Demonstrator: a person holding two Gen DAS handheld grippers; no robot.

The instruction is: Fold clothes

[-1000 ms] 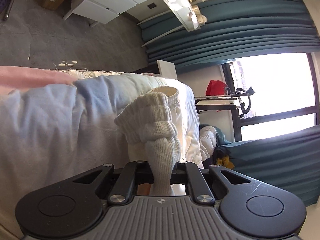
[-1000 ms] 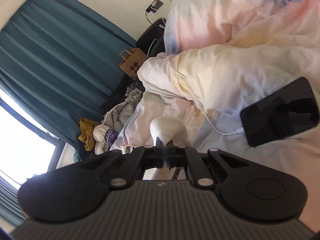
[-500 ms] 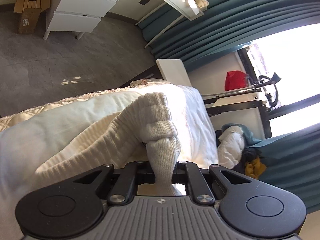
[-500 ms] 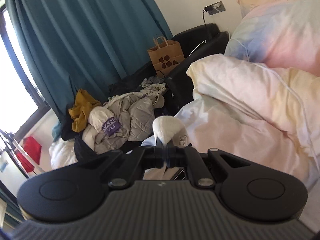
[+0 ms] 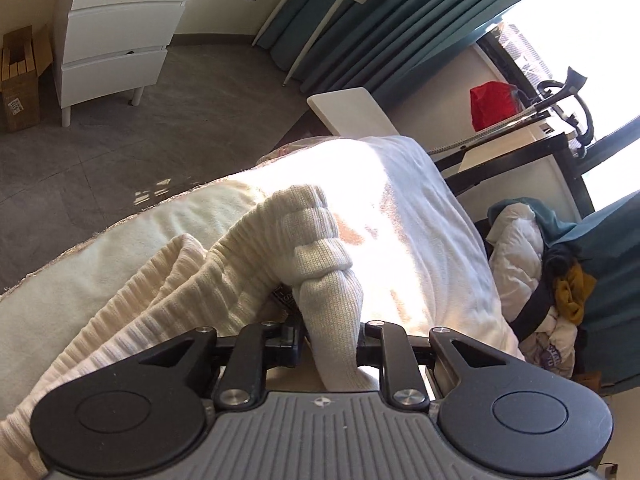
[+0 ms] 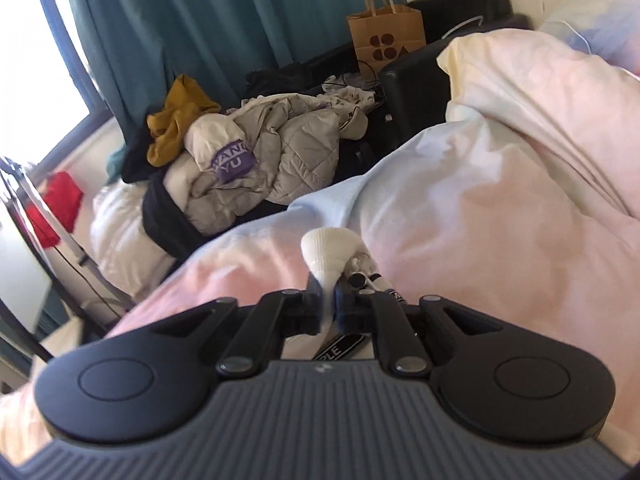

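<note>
Left gripper clamped tight on cream sweater. Right gripper pinched shut on white cloth above bed.

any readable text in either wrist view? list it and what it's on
"WANG YU": purple patch on a pale garment in the clothes pile, first word partly folded.
"PLE": dark tag under the right gripper; start of the word is hidden.
Paper bag: dark dot-and-triangle logo, no letters.
Label on the cardboard box: too small to read.
Tag behind the knit in the left gripper: too hidden to read.
</note>
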